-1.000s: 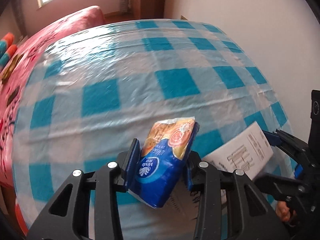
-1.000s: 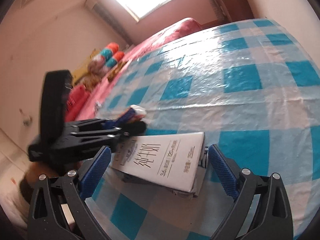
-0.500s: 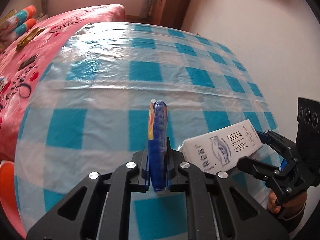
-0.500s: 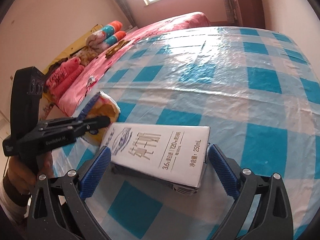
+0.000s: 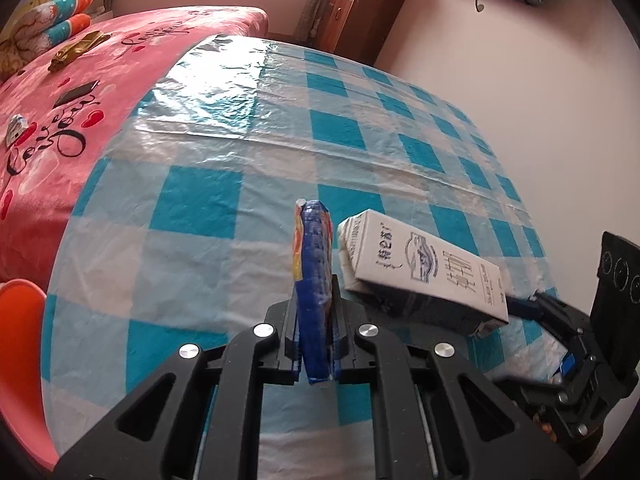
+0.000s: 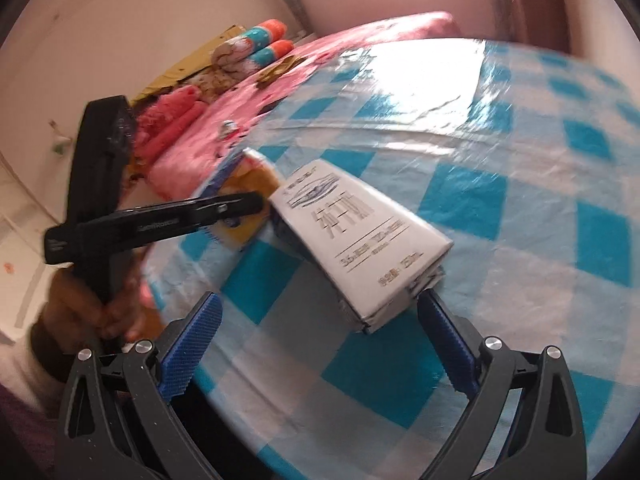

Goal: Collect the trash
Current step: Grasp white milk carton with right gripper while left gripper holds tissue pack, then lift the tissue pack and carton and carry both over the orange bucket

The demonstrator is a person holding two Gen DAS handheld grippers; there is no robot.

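A blue and orange snack wrapper (image 5: 313, 276) stands edge-on, squeezed flat between the pads of my left gripper (image 5: 314, 336), which is shut on it. In the right wrist view the same wrapper (image 6: 248, 184) shows behind the left gripper's fingers (image 6: 236, 206). A white milk carton (image 5: 424, 268) lies on its side on the blue checked tablecloth (image 5: 200, 208), just right of the wrapper. My right gripper (image 6: 320, 340) is open, its blue pads set wide on either side of the near end of the milk carton (image 6: 360, 240) without touching it.
A pink bed (image 5: 52, 120) with rolled blankets (image 5: 52, 12) runs along the table's left side. An orange chair (image 5: 20, 344) sits at the near left. A wooden cabinet (image 5: 360, 4) stands at the back and a wall (image 5: 540, 80) on the right.
My left gripper closed on the wrapper, flattening it edge-on, and swung left. The right gripper moved and rolled; the carton now lies slanted between its open fingers.
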